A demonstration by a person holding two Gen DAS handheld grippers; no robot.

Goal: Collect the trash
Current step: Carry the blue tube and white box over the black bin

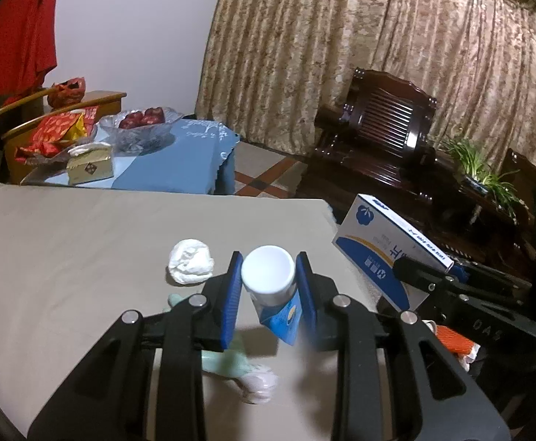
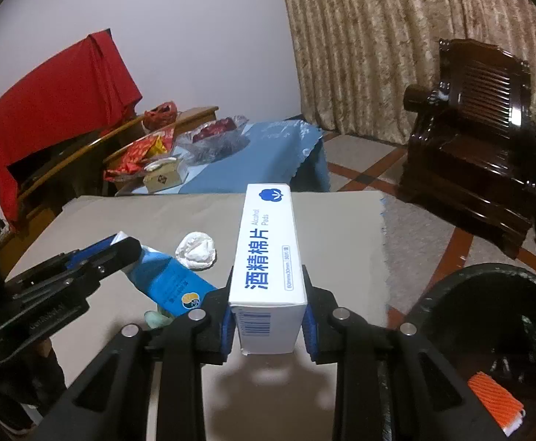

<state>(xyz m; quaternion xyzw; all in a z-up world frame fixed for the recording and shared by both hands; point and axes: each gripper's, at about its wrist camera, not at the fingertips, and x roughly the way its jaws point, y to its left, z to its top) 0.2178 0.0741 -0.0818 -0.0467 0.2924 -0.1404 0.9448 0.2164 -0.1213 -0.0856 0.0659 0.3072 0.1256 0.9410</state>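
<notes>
Left claw [image 1: 268, 290]: clamped on blue bottle [image 1: 275, 294] w/ white cap, lifted off worktop [image 1: 65, 239].
Right claw [image 2: 268, 316]: clamped on alcohol-pad box [image 2: 266, 257], prob. bound for black bin [image 2: 488, 330].
Left behind: tissue wad [image 1: 190, 266].

White-capped blue bottle [image 1: 271, 286] and alcohol-pad box [image 2: 264, 268] held aloft.

The left gripper [image 1: 270, 286] hung above the table with its two blue-padded fingers [image 1: 231, 297] pressed against either side of a white-capped bottle [image 1: 273, 290], which sat between the pads near their tips. The right gripper [image 2: 268, 316] was level beside it, its fingers [image 2: 227, 325] clamped on the near end of a long white box [image 2: 266, 268] that jutted forward well past the fingertips.
</notes>
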